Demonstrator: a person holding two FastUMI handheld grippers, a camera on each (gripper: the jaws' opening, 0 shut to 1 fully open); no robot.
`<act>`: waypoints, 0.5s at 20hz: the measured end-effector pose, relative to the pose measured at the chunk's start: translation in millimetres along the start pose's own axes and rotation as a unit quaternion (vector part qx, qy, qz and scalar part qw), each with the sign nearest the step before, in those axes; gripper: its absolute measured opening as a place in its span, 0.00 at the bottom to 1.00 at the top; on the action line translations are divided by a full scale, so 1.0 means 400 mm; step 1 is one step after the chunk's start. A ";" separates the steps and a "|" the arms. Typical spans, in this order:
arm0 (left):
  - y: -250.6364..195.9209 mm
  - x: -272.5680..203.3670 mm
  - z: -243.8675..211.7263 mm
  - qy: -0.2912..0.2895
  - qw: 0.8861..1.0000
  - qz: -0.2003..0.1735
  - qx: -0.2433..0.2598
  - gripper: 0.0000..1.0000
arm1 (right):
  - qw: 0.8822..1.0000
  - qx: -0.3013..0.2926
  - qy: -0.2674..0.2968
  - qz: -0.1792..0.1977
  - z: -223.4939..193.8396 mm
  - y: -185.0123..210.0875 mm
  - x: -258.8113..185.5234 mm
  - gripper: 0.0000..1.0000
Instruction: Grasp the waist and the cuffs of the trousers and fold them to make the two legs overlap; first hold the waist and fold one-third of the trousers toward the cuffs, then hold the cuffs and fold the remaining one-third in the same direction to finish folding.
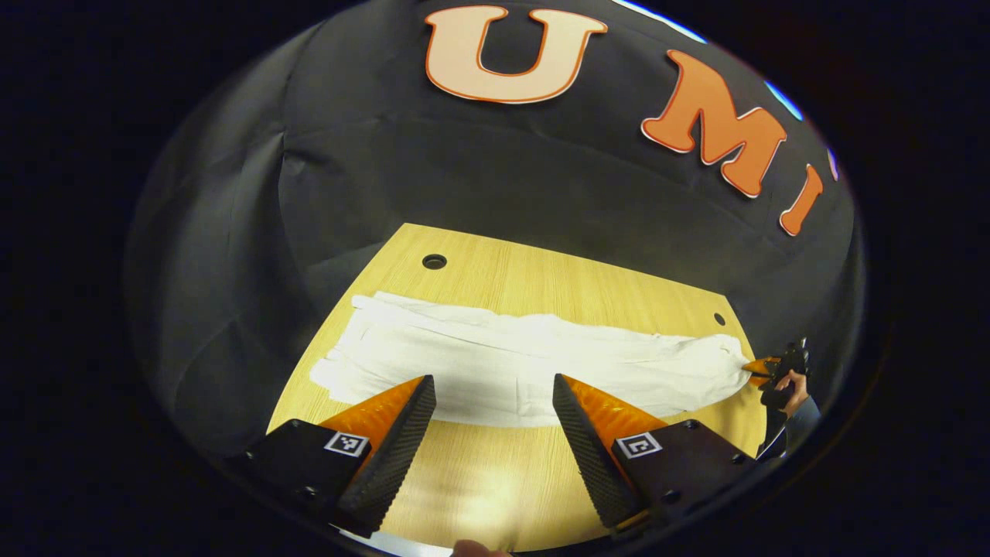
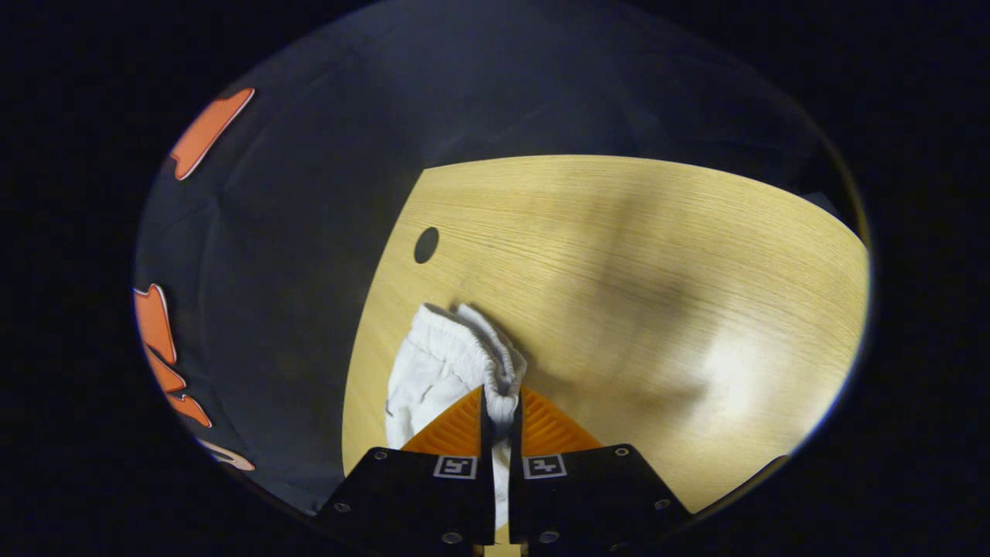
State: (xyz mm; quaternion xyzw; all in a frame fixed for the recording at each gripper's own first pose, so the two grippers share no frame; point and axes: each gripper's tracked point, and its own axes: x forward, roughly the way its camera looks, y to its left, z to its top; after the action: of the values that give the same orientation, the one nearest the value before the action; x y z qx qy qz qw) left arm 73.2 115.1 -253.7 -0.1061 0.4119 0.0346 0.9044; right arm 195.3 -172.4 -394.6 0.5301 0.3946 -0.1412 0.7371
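1. Booth wall: black cloth, wrinkled, standing behind and around the surface in both views.
2. Surface: pale wood-grain top with a curved near edge. A dark round hole sits near its far left corner in the left gripper view, and a smaller one near the far right. The right gripper view shows a broad bare stretch of the same top, with a soft shadow and a bright patch of reflected light, and one dark hole.
3. Trousers: white, laid flat and lengthwise across the surface, reaching from near its left edge to near its right. Long creases run along the legs. The gathered elastic waist lies at the right end, bunched, a little below the hole in the right gripper view.
4. Left tongs: released, fingers spread wide apart, poised above the near edge of the trousers around the middle of their length; whether the tips touch the cloth cannot be told.
5. Right tongs: clenched on the waist of the trousers, white fabric pinched between the two fingers. In the left gripper view these tongs sit at the far right end of the garment, held by a hand with a dark sleeve.
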 end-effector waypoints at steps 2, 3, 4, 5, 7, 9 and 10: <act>-0.023 0.003 -0.015 0.004 1.000 -0.011 0.005 1.00 | 1.000 -0.006 -0.006 0.008 -0.005 0.020 -0.033 0.07; -0.032 0.002 -0.022 0.007 1.000 -0.017 0.006 1.00 | 1.000 -0.007 -0.008 0.012 -0.018 0.032 -0.045 0.07; -0.041 0.008 -0.031 0.009 1.000 -0.025 0.009 1.00 | 1.000 -0.008 -0.013 0.015 -0.028 0.038 -0.059 0.07; -0.043 0.013 -0.037 0.010 0.999 -0.031 0.012 1.00 | 1.000 -0.011 -0.016 0.021 -0.037 0.045 -0.064 0.07; -0.041 0.022 -0.047 0.013 0.999 -0.046 0.018 1.00 | 0.999 -0.012 -0.024 0.030 -0.055 0.063 -0.110 0.07; -0.036 0.028 -0.050 0.016 0.998 -0.056 0.017 0.98 | 0.999 -0.014 -0.035 0.036 -0.086 0.080 -0.163 0.07; -0.033 0.028 -0.057 0.019 0.998 -0.062 0.013 1.00 | 0.998 -0.016 -0.039 0.038 -0.103 0.089 -0.182 0.07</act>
State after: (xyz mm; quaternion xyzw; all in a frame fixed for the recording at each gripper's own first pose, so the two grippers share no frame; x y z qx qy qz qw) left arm 65.8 97.1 -274.6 -0.1204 0.4221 -0.0290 0.8981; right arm 152.6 -136.7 -322.7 0.5272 0.3473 -0.1269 0.7651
